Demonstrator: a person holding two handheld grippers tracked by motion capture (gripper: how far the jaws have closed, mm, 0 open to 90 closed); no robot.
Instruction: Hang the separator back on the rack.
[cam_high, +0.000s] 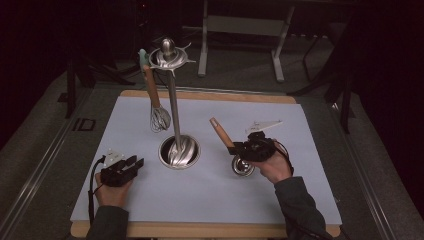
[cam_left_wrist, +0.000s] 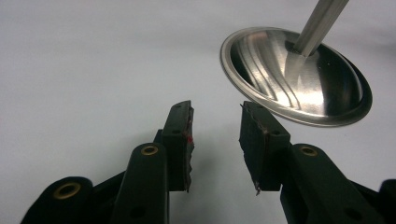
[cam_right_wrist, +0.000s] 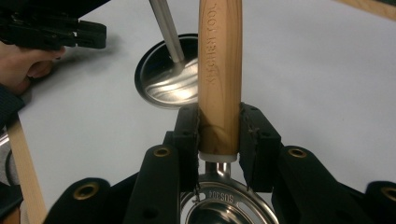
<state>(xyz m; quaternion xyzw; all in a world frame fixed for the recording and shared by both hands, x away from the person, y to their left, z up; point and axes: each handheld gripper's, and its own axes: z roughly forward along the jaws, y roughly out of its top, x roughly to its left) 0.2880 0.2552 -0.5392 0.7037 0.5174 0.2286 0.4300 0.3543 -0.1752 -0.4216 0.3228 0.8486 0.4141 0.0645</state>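
A steel utensil stand (cam_high: 173, 100) rises from a round dished base (cam_high: 179, 152) at the middle of the white sheet. From one of its top hooks (cam_high: 168, 56) hangs a whisk (cam_high: 159, 117) with a wooden handle. My right gripper (cam_high: 239, 148) is shut on the wooden handle (cam_right_wrist: 219, 70) of a utensil whose round steel head (cam_high: 242, 167) is low by the sheet. The handle tilts up toward the stand. My left gripper (cam_high: 134, 163) is open with nothing between its fingers (cam_left_wrist: 180, 140), just short of the base (cam_left_wrist: 299, 79).
A white sheet (cam_high: 210, 190) covers a wooden table whose front edge (cam_high: 200, 230) lies near the person. The left hand (cam_right_wrist: 23, 65) and its gripper (cam_right_wrist: 51, 30) are beyond the stand base (cam_right_wrist: 166, 79). Metal table legs (cam_high: 240, 40) stand behind.
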